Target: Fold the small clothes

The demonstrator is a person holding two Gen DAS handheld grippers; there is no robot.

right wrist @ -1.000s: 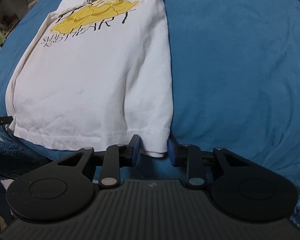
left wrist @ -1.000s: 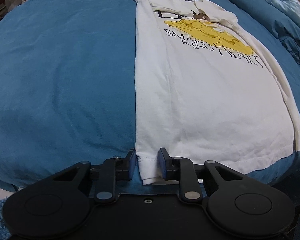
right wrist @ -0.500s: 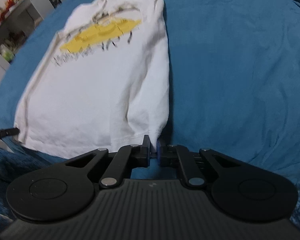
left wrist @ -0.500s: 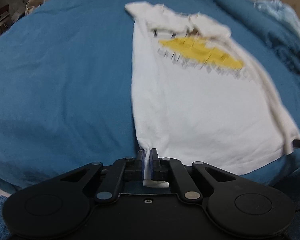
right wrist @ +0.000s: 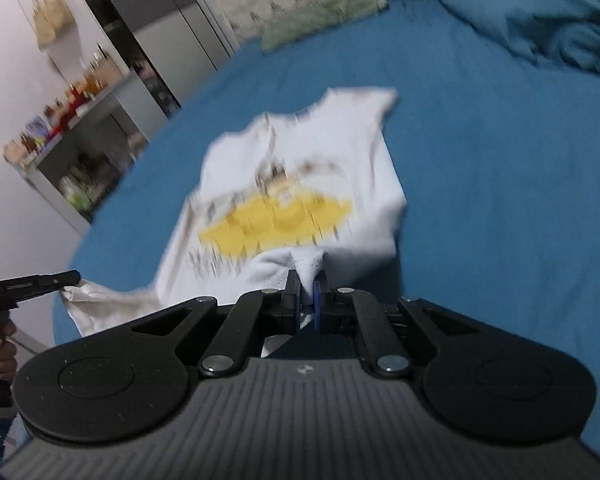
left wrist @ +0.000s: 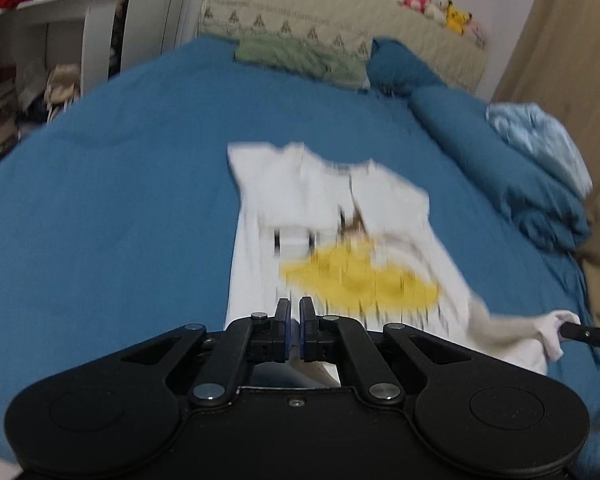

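From my left wrist camera, my left gripper [left wrist: 295,330] is clamped on one bottom corner of the white T-shirt [left wrist: 328,216] — a thin sliver of hem shows between the pads. The rest of the shirt trails away from me across the blue bedspread [left wrist: 100,208], collar end farthest, yellow print facing up. Far right, my right gripper [left wrist: 570,327] pinches the other bottom corner.

From my right wrist camera, that gripper [right wrist: 307,300] is closed on a bunched wad of hem, the cloth puckering up out of the jaws. The shirt [right wrist: 300,168] sags between my two holds while its upper half lies on the bedspread [right wrist: 500,200].

I judge it light, soft and limp: it will drape, not hold shape. The doubled hem corners look like the right place to grip, since single fabric might slip or stretch — I'd keep both corners level so the fold lands square.
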